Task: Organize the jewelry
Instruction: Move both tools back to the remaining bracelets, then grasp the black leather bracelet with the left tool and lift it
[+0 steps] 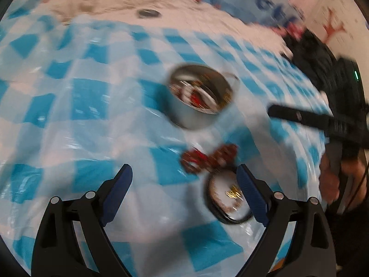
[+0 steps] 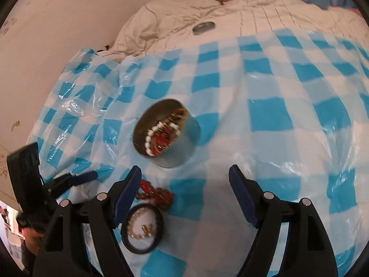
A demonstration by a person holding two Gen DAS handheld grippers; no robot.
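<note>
Both tools, left (image 1: 184, 180) and right (image 2: 184, 180), wide, empty, above checkered sheet (image 2: 276, 115) on bed. Metal tin (image 2: 166, 131) collects jewelry; red beads (image 2: 156, 195), black ring (image 2: 143, 227) await pickup.

Tin (image 2: 166, 130) behind beads (image 2: 156, 194); ring (image 2: 143, 228) nearest.

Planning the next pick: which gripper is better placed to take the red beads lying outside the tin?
Probably the left gripper: open, with the red beads just ahead between its fingers. The right gripper is open too, but the beads sit off beside its left finger.
</note>
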